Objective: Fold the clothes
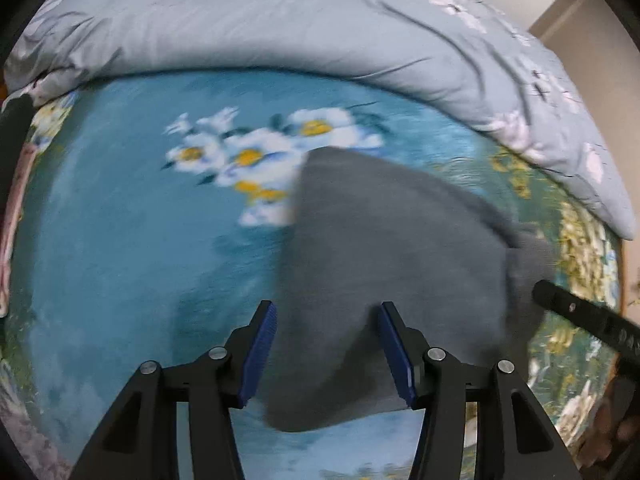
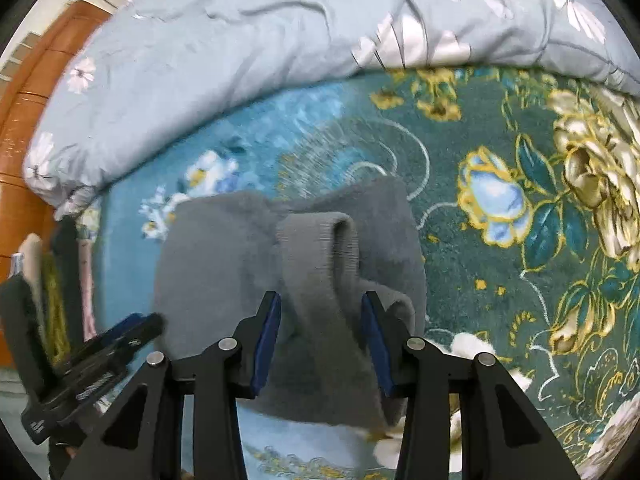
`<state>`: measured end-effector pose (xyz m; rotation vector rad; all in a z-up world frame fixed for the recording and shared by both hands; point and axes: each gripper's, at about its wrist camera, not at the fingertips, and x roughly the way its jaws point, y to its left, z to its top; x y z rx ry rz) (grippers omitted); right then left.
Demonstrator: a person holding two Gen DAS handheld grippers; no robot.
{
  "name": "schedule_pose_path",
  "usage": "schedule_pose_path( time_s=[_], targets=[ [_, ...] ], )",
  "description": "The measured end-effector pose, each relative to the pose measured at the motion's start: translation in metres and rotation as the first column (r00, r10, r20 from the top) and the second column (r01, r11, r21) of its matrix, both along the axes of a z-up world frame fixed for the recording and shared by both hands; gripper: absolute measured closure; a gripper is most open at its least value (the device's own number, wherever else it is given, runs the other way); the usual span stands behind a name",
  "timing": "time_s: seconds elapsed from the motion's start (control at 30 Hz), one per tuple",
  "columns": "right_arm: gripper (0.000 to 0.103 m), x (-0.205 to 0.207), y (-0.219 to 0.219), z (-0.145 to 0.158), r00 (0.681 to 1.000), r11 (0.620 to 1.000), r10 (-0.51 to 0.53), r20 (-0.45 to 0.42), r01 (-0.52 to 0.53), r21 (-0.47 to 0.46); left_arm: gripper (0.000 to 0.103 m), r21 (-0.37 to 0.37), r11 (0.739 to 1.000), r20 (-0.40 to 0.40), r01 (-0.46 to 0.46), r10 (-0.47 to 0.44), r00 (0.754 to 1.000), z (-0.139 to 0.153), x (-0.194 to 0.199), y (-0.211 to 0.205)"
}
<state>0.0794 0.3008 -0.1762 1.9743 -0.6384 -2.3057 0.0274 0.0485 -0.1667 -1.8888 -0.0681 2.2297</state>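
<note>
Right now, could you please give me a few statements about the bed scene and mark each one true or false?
1. The garment is grey. True: the grey garment lies on the bedspread.
2. The bedspread is plain white. False: it is teal with a flower print.
3. A light blue floral quilt is bunched along the far side of the bed. True.
4. The left hand-held gripper is clamped shut on nothing. False: its jaws stand apart over the garment's edge.
5. A ribbed band of the garment lies between the fingers of the right hand-held gripper. True.
6. The garment hangs off a chair. False: it rests on the bed.
</note>
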Motion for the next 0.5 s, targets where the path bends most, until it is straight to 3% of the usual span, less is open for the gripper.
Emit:
schedule_pose_path(
  time_s=[0.1,0.13,0.2,0.23,0.3,0.5],
  targets=[
    [0.061,-0.004,0.002,-0.009,1.0,0.998,-0.019,0.017,0.02,-0.054,0.041,0.017,1.0,0.008,0.0,0.0,1.0,-0.003,0.001,-0.007],
    [0.068,-0.004,0.001,-0.008,1.0,0.997,-0.017,0.017,0.018,-0.072,0.041,0.017,1.0,0.005,0.004,-0.004,1.0,-0.002,0.002,-0.007],
    [0.094,-0.001,-0.001,-0.002,1.0,0.993,-0.003,0.012,0.004,-0.114,0.041,0.008,1.0,-0.01,0.003,-0.003,1.0,0.0,0.002,-0.008],
    [0.096,0.002,-0.001,0.003,1.0,0.989,-0.003,0.008,0.004,-0.146,0.041,0.008,1.0,-0.016,0.001,-0.001,1.0,0.002,0.002,-0.009],
    [0.097,0.012,0.002,0.014,1.0,0.979,-0.014,-0.004,0.013,-0.202,0.041,0.016,1.0,-0.025,-0.007,0.008,1.0,0.004,0.001,-0.011],
    [0.095,0.039,0.023,-0.001,0.995,0.989,-0.094,0.043,0.099,-0.11,0.041,0.003,1.0,-0.033,-0.001,0.002,0.999,0.006,-0.002,-0.015]
  ],
)
